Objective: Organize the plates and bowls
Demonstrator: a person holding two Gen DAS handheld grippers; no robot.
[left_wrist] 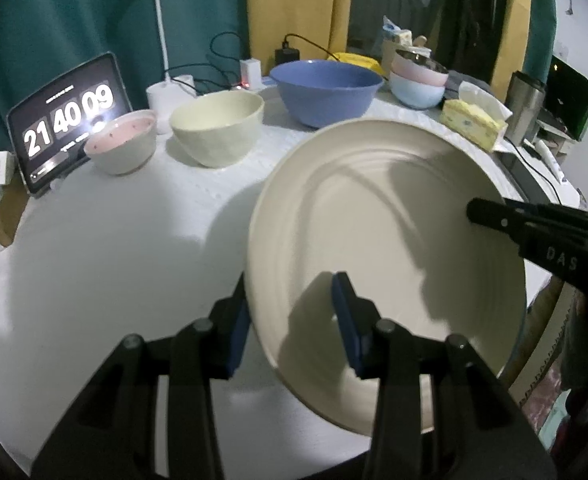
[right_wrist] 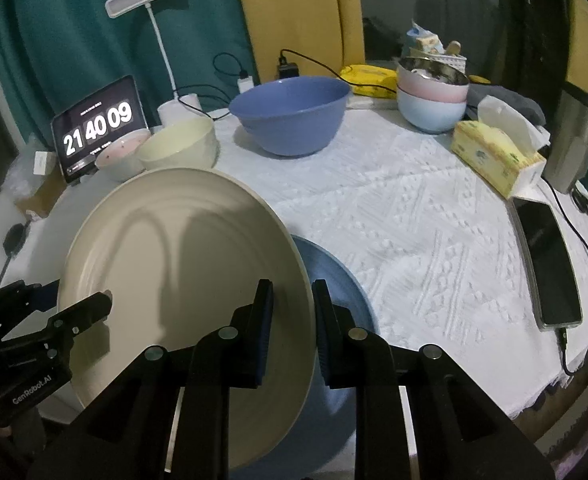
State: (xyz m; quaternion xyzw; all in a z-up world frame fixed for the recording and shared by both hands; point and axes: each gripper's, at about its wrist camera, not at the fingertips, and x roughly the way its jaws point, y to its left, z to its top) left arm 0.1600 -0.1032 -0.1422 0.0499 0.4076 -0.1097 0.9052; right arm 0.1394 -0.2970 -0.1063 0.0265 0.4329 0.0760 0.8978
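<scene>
The cream plate (left_wrist: 386,264) is carried tilted above the white tablecloth (left_wrist: 114,248), clamped at opposite edges so that neither side can slip. The left gripper (left_wrist: 292,320) is closed on the plate's left rim, one blue pad beneath and one on the upper face. The right gripper (right_wrist: 292,328) is clamped on the right rim in the same way.

A two-handed hold is probably used because a wide, shallow plate gripped at one edge would swing.

Only in the right wrist view is a blue plate (right_wrist: 346,292) seen lying on the cloth, partly under the cream plate; whether the two touch cannot be told. It is likely the stacking target.

In the left wrist view the space left of the plate is shown: a pink-lined bowl (left_wrist: 122,146) and a cream bowl (left_wrist: 218,132) stand apart, with the blue bowl (left_wrist: 326,92) and a stack of pink and pale blue bowls (left_wrist: 418,80) well behind.
</scene>
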